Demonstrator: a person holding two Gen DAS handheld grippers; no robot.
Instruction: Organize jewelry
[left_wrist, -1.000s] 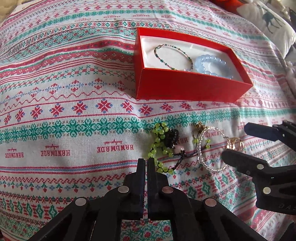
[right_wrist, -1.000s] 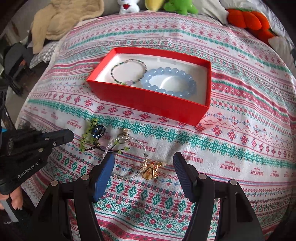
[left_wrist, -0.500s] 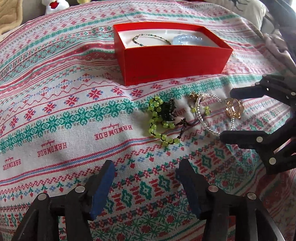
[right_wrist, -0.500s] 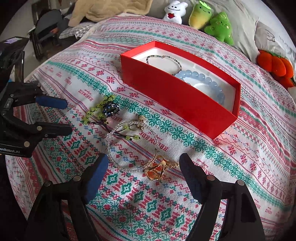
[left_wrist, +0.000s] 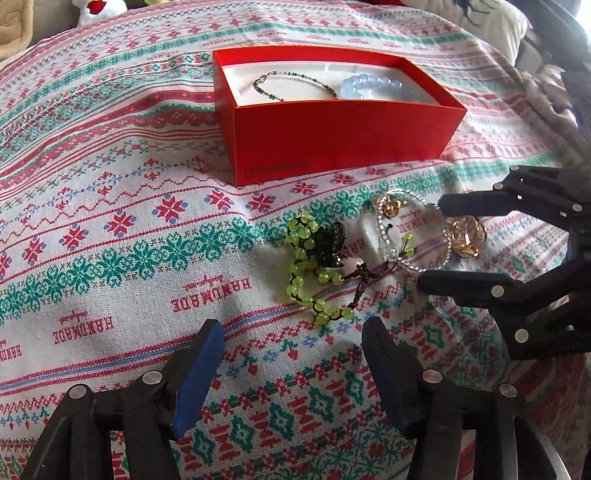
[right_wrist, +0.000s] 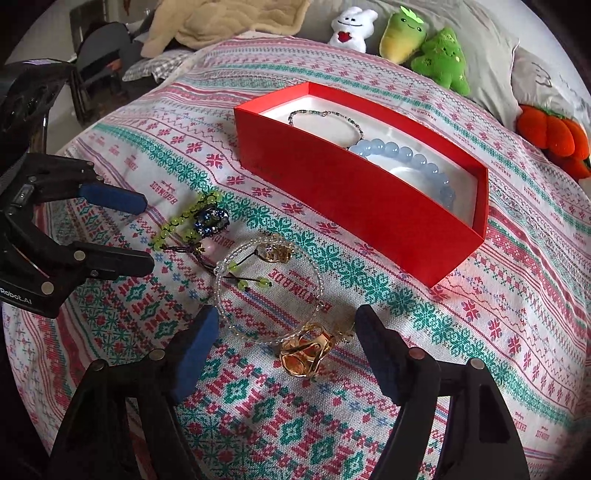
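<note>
both tools are spread wide and hold nothing: the left tool (left_wrist: 291, 354) and the right tool (right_wrist: 284, 332). the clear bead bracelet (right_wrist: 267, 291) lies on the bed, beside the red box (right_wrist: 354, 192). it looks light, floppy and slippery, so pinch its gold charm (right_wrist: 304, 356).

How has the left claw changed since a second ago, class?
Yes. The left claw was shut and has opened; it now sits further back from the green bead bracelet on the cloth, with nothing between its fingers.
</note>
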